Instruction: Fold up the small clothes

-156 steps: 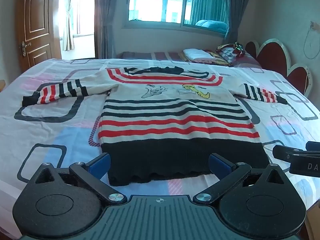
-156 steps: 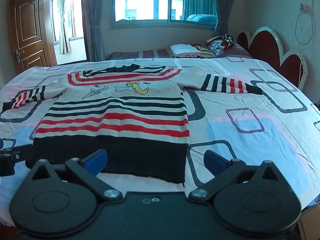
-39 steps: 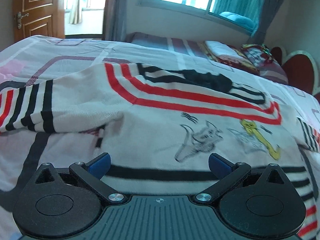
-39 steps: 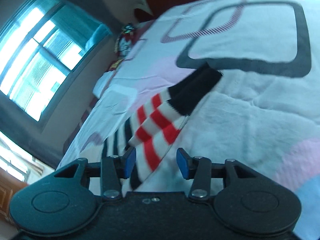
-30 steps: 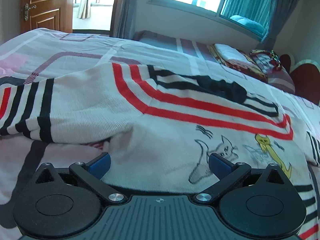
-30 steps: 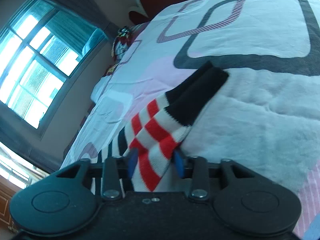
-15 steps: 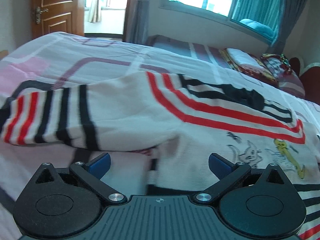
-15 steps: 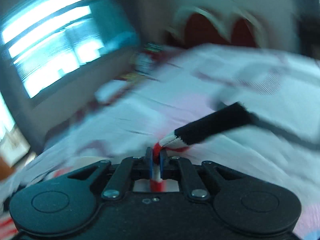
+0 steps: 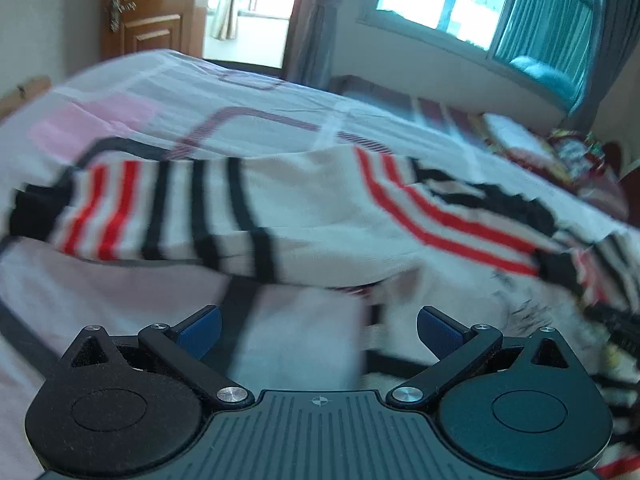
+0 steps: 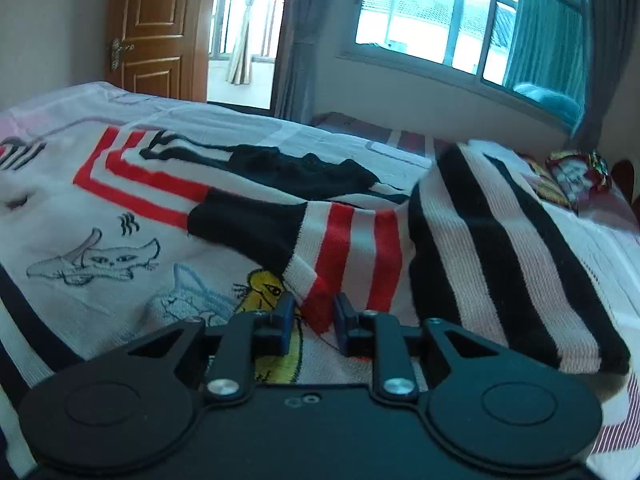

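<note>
A white children's sweater (image 10: 120,216) with red and black stripes and cartoon cats lies flat on the bed. Its right sleeve (image 10: 344,240) is folded across the chest, the black cuff lying near the collar. My right gripper (image 10: 314,316) has its jaws partly parted with the sleeve's red-and-white edge between the blue pads; the grip looks loosened. My left gripper (image 9: 318,326) is open and empty, low over the bedsheet in front of the left sleeve (image 9: 160,208), which lies stretched out to the left. The left wrist view is motion-blurred.
The bed has a white sheet (image 9: 120,120) with pink, blue and black squares. Folded clothes and a colourful bag (image 10: 572,176) lie near the dark red headboard (image 10: 624,176) at far right. A wooden door (image 9: 148,8) and a window (image 10: 460,24) are beyond.
My right gripper carried the right sleeve across onto the sweater's chest, and its jaws have parted slightly. My left gripper moved left toward the left sleeve, staying open.
</note>
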Action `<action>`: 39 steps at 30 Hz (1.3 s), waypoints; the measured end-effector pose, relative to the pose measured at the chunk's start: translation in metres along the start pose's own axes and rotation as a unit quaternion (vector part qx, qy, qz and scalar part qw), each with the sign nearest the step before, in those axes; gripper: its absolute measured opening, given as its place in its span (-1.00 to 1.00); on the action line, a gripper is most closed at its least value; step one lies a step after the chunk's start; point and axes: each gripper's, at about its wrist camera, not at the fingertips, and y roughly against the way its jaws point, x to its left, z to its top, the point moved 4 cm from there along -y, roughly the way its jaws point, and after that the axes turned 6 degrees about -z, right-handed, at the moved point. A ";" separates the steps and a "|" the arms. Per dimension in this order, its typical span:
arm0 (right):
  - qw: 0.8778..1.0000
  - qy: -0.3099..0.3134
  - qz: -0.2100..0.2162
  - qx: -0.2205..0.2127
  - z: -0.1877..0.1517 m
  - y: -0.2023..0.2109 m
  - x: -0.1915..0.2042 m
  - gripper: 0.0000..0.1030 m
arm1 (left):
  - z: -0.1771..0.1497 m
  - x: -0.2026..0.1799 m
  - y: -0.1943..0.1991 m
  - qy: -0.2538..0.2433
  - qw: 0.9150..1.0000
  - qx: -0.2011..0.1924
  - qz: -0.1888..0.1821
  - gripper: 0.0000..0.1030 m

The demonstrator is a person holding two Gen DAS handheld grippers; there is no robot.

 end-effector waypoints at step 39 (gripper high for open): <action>0.839 -0.532 0.108 -0.021 -0.078 0.056 -0.170 -0.01 | 0.054 -0.122 -0.109 -0.065 0.978 0.063 -0.188 -0.89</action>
